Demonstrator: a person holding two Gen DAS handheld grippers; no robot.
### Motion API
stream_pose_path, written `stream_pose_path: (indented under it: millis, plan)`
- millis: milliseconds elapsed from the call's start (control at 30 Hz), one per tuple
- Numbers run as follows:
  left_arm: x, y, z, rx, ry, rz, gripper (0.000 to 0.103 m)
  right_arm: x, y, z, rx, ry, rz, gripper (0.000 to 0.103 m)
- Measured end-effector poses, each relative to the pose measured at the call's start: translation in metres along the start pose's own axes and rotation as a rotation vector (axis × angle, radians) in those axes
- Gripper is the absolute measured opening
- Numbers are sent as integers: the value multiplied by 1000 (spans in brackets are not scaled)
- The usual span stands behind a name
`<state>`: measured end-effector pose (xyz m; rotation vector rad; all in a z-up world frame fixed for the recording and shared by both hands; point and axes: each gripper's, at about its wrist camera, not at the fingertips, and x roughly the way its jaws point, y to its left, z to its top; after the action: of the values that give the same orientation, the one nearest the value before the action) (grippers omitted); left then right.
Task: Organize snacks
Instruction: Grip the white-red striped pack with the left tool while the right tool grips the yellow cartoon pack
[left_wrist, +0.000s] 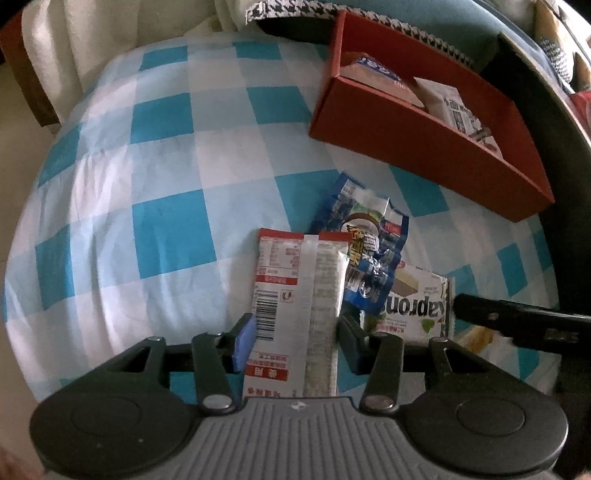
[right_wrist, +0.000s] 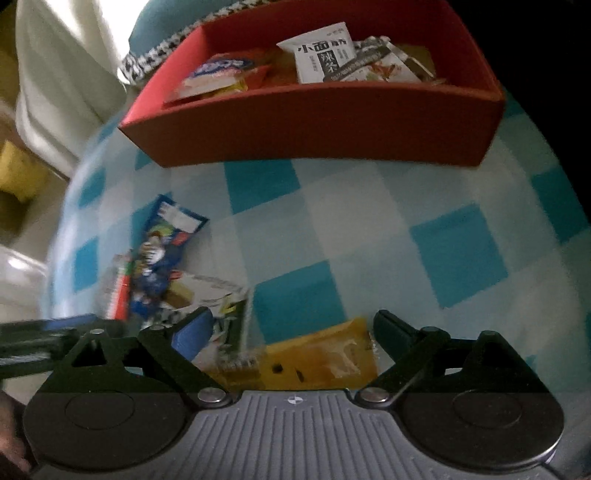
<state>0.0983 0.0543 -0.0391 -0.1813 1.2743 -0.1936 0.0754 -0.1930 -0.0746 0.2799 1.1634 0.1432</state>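
Note:
A red and white snack packet (left_wrist: 299, 295) lies on the blue checked cloth (left_wrist: 155, 177) between the fingers of my left gripper (left_wrist: 295, 332). The pads stand at the packet's two sides, not clearly pressed in. A blue packet (left_wrist: 365, 258) and a white wafer packet (left_wrist: 417, 306) lie just right of it. My right gripper (right_wrist: 293, 332) is open over a yellow packet (right_wrist: 317, 358). The red box (right_wrist: 314, 122) holds several packets, among them a white one (right_wrist: 321, 55). The box also shows in the left wrist view (left_wrist: 424, 147).
The right gripper's finger (left_wrist: 517, 321) reaches in from the right in the left wrist view. A teal cushion with houndstooth trim (left_wrist: 369, 18) lies behind the box. White fabric (right_wrist: 55, 81) hangs at the left.

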Motion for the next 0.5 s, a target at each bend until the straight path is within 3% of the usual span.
stream_pose_path:
  millis: [67, 200, 300, 500]
  plan:
    - [-1, 0, 0, 0, -1, -3, 42, -11, 5, -1, -52, -23, -9, 96]
    - [0, 1, 0, -1, 3, -5, 42, -20, 30, -13, -347, 15, -69, 96]
    - [0, 0, 0, 3, 4, -4, 42, -22, 38, -28, -495, 73, -98, 95]
    - [2, 1, -1, 0, 15, -2, 44, -14, 72, -69, -1112, 156, -133, 94]
